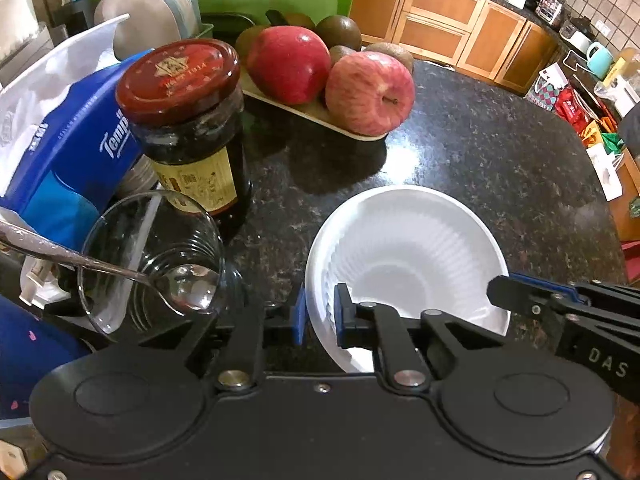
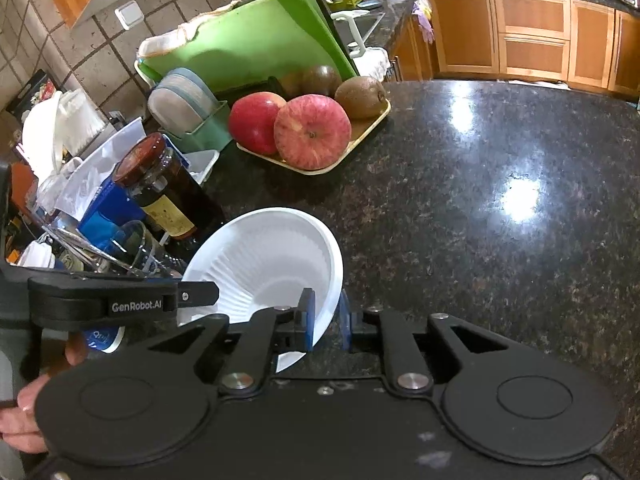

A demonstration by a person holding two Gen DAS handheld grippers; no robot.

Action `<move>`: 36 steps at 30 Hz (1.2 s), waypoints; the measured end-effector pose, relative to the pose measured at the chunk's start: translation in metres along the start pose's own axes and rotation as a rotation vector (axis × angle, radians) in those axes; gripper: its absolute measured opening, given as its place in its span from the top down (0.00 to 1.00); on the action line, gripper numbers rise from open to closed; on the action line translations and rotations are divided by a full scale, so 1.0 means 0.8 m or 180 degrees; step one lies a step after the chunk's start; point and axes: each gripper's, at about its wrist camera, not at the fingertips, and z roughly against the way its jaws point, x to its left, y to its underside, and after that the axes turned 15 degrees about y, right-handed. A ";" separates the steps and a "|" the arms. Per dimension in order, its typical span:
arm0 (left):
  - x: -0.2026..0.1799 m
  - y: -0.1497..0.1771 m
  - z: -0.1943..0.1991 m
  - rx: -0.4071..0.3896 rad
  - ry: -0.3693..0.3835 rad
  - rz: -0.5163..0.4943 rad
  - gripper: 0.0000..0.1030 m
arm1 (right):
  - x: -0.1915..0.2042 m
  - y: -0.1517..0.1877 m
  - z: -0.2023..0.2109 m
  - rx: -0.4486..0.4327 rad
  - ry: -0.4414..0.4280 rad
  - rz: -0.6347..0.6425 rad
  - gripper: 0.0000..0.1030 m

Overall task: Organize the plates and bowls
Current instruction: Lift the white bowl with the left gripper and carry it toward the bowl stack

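White bowl, left view: the bowl (image 1: 404,264) sits on the dark bench (image 1: 500,152), just in front of the jar (image 1: 186,120).
Left fingers: the left gripper (image 1: 320,314) is nearly shut, pinching the bowl's near rim.
Right view: the right gripper (image 2: 326,316) pinches the other rim, nearly shut.
Why: two grips probably keep the thin bowl steady.

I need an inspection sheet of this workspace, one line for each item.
Surface: dark speckled stone counter, glossy.
Job's things: white bowl, pinched at opposite rims.
Clutter: red-lidded jar, glass holding a spoon, tissue pack, fruit tray with apples and kiwis.
Grippers: left gripper and right gripper both shut on the bowl.
Cables: nothing seen.
Surroundings: wooden cabinets, green cutting board.
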 end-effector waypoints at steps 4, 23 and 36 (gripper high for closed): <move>0.001 0.001 -0.002 -0.0015 0.0024 -0.0009 0.83 | 0.000 0.001 0.000 -0.0049 0.0035 -0.0011 0.86; -0.008 0.022 0.030 -0.0054 0.0200 -0.0015 0.84 | -0.003 0.024 0.044 -0.0123 0.0078 -0.0014 0.87; -0.037 0.059 0.088 -0.0213 0.0302 -0.0227 0.84 | 0.008 0.069 0.129 -0.0391 0.0199 -0.0059 0.87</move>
